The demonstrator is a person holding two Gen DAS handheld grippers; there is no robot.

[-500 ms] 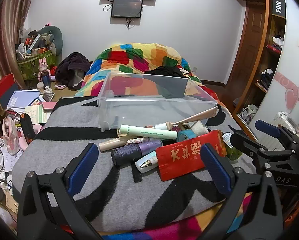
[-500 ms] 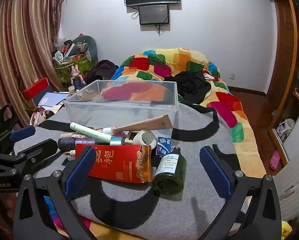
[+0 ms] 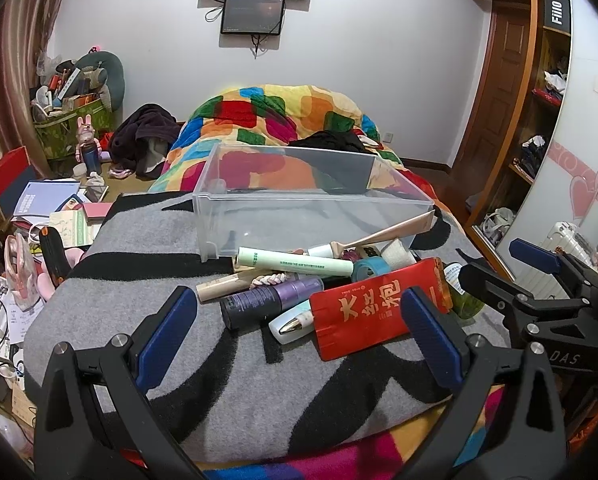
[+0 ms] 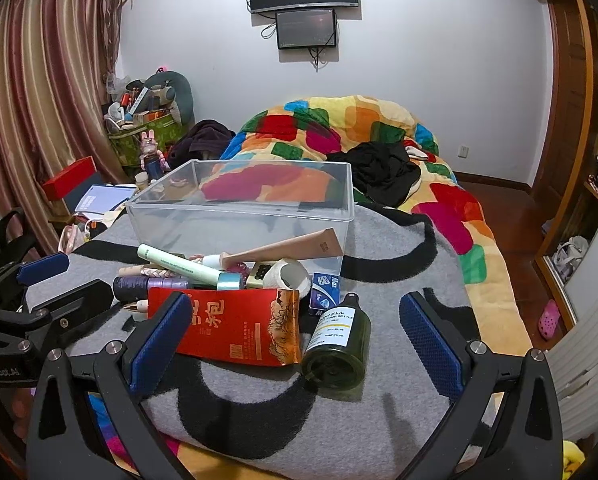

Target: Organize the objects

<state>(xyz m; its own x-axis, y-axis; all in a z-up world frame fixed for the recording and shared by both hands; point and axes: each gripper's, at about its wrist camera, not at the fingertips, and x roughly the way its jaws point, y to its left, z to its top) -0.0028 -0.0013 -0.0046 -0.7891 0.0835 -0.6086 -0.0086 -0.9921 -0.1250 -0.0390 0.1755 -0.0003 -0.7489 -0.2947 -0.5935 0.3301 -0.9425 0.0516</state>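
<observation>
1. Clutter pile sits on the gray blanket right in front of the clear bin, touching its near wall. Bin looks empty, so imo sorting hasn't started.
2. Left gripper is spread wide, nothing between the pads, hovering just short of the pile. Right gripper same deal: wide open, holding nothing, w/ the red pouch and green bottle lying between its fingers' line of sight.
3. Next move prob: pick one item off the near edge, bottle or pouch look easiest since nothing's on top of them. Bottle is round and on its side, might roll, so grab across the body.
4. Hard to see: stuff under the pale green tube and tan tube is stacked and half buried, can't ID it all. Small blue box is partly behind the bottle.
</observation>
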